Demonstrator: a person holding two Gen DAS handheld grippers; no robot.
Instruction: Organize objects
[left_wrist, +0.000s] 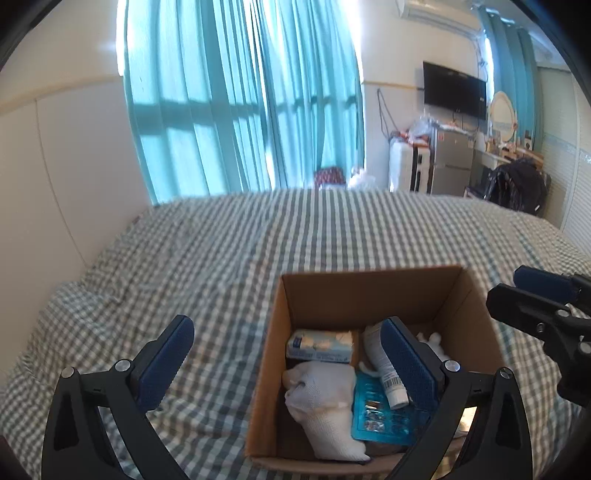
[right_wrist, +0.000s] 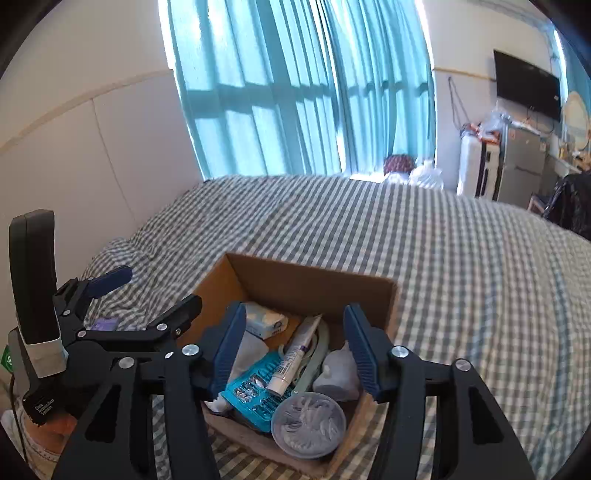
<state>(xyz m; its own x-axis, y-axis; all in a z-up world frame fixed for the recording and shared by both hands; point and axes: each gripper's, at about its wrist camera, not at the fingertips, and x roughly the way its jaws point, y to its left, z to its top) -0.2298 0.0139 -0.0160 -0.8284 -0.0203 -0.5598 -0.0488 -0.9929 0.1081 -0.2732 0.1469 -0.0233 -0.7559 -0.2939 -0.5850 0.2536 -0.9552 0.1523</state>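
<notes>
Open brown cardboard box (right_wrist: 310, 284), set on gingham bedspread (right_wrist: 461, 277): packed with white tube (right_wrist: 293, 356), teal blister tray (right_wrist: 255, 391), tissue pack (right_wrist: 266, 321), round clear lid (right_wrist: 308, 424). Left gripper (left_wrist: 291, 365) and right gripper (right_wrist: 295, 349) are held above, jaws wide, empty.
</notes>
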